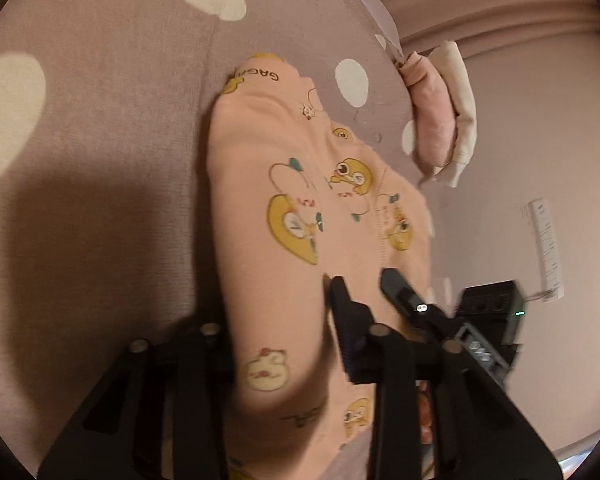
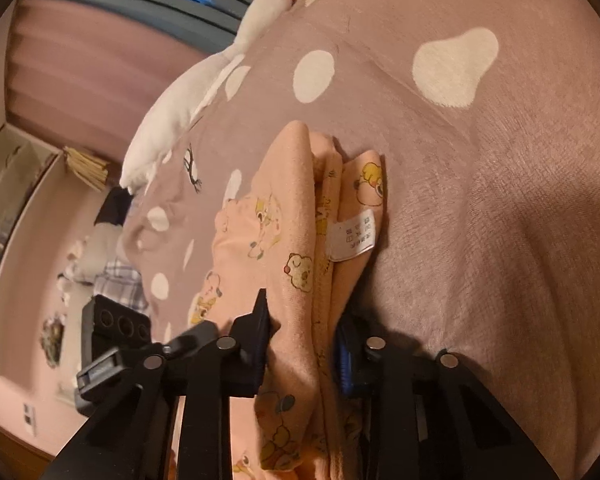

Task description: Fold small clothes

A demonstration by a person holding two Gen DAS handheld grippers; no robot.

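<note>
Black gripper fingers fill the bottom of both wrist views. Right gripper (image 2: 302,344): jaws closed on a bunched edge of the peach cotton baby garment printed with yellow cartoon ducks (image 2: 296,248), several layers of fabric pinched between the fingers. Left gripper (image 1: 284,344): peach cloth fills the gap between its fingers, but that view is blurred, so I can't tell whether it is clamped or only resting on the cloth. The other gripper's black tips (image 1: 396,284) lie on the same garment just ahead.

Garment sits on the mauve bedspread with white blobs (image 2: 480,200), partly folded lengthwise, layers stacked.

Step, as I read it: mid-fold, both grippers at the near end of the garment. Next move likely needs both ends raised level and carried over toward the far edge, keeping the layers aligned so they don't slide apart.

Readable text: "GAGA" printed near the far hem (image 1: 260,74). White sewn-in care label (image 2: 352,238) has print, too small to read.

Nearby: pink and cream folded cloth pile (image 1: 444,120) at the bed edge, well apart; white plush goose with orange beak (image 2: 204,88) on the bedspread.
</note>
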